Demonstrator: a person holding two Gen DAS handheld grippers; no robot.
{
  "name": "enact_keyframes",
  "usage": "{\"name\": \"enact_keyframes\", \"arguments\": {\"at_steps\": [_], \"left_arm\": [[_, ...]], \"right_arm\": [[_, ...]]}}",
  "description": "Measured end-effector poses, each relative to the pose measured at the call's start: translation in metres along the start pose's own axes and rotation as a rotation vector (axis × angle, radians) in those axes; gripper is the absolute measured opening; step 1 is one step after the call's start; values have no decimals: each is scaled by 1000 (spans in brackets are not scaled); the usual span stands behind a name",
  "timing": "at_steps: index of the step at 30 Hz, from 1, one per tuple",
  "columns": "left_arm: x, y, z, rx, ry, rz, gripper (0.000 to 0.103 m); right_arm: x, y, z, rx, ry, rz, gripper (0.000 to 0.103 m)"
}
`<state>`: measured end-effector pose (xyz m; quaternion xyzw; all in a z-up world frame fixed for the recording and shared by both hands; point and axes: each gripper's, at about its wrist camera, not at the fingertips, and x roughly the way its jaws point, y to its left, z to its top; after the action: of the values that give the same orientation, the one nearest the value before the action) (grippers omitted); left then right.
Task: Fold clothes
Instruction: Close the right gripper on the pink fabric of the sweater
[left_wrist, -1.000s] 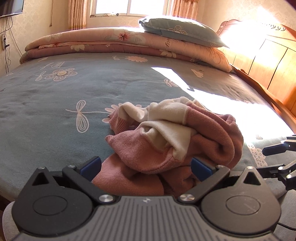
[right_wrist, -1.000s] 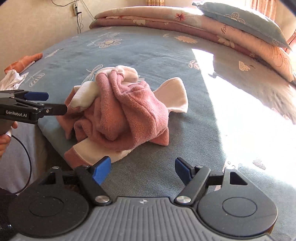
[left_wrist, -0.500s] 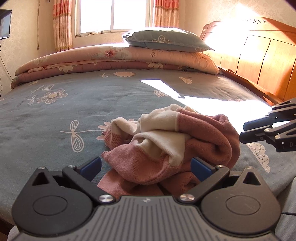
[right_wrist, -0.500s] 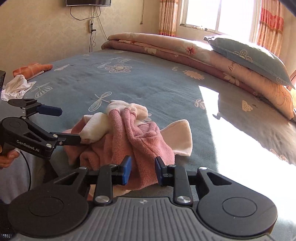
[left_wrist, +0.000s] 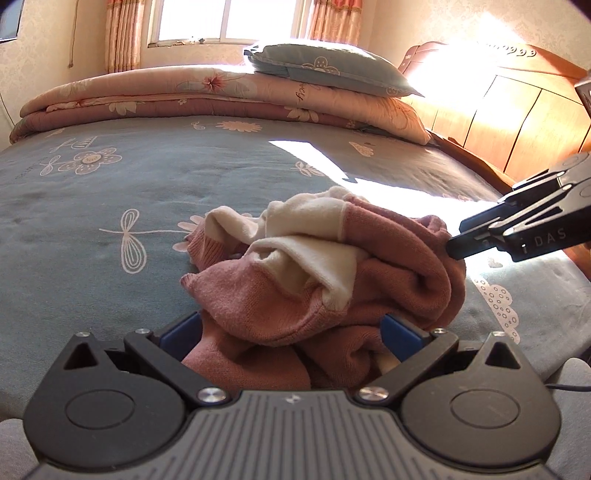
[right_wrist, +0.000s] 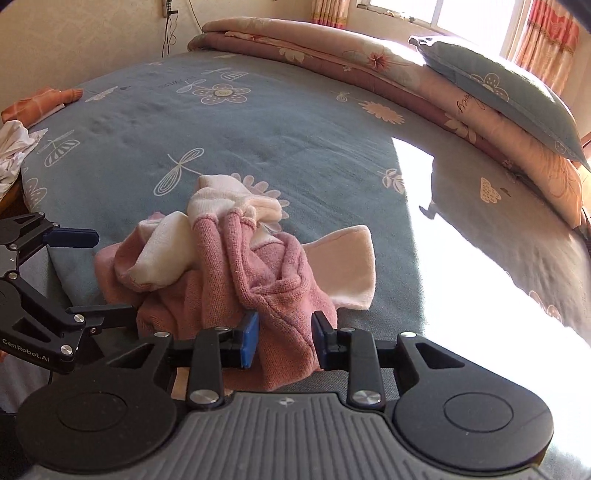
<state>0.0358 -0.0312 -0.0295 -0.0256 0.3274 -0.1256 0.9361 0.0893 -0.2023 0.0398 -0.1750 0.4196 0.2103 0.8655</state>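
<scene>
A crumpled pink and cream sweater (left_wrist: 369, 273) (right_wrist: 229, 273) lies in a heap near the front edge of the blue flowered bed (left_wrist: 147, 177). My left gripper (left_wrist: 291, 334) stands wide open, its blue pads (left_wrist: 181, 332) on either side of the sweater's near pink hem. In the right wrist view the left gripper (right_wrist: 114, 276) reaches in from the left, open about the heap's side. My right gripper (right_wrist: 284, 339) is narrowed, with a thick pink fold pinched between its pads (right_wrist: 251, 338). In the left wrist view the right gripper (left_wrist: 452, 247) touches the heap's right side.
A folded pink quilt (left_wrist: 184, 92) with a blue pillow (left_wrist: 325, 70) on top lies at the far end of the bed. A wooden headboard (left_wrist: 517, 110) runs along the right. Orange cloth (right_wrist: 40, 103) and white cloth (right_wrist: 11, 147) lie at the bed's left edge. Bright sun covers the right side.
My right gripper went from wide open to narrowed and moved in onto the sweater's pink fold. My left gripper stayed open at the near hem.
</scene>
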Motion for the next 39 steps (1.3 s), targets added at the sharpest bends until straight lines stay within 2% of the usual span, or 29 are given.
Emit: {"name": "enact_keyframes", "arguments": {"at_steps": [4,7,10,15,18,21,25,28,31,36,39], "left_arm": [[-4,-9,8,47,-18,21,101],[-8,-11,10,26,-40,3,101],[-12,-13,11,11,-63,-11,101],[-18,-15,10,78,-103,45,101],[-16,-14,12,88,-91,45,99],[-14,-13,13,91,-77,39,89],[-11,-12,15,96,-59,32,85],[-10,-11,17,99,-45,27,85],[-8,-10,17,103,-33,26,86],[-7,-7,14,109,-20,24,86],[-6,-7,14,114,-21,19,86]], "right_arm": [[0,9,14,-58,100,-105,36],[-11,13,16,-91,46,-96,37],[-14,15,14,-117,39,-94,37],[-30,4,-6,-160,-66,-44,38],[-34,-11,-22,-144,-122,-46,37],[-35,-20,-32,-132,-188,-31,37],[-30,-17,-33,-140,-251,52,37],[-21,-4,-23,-194,-275,69,37],[-9,6,-11,-219,-263,106,37],[16,22,-8,-298,-211,91,37],[27,27,-8,-297,-178,107,37]]}}
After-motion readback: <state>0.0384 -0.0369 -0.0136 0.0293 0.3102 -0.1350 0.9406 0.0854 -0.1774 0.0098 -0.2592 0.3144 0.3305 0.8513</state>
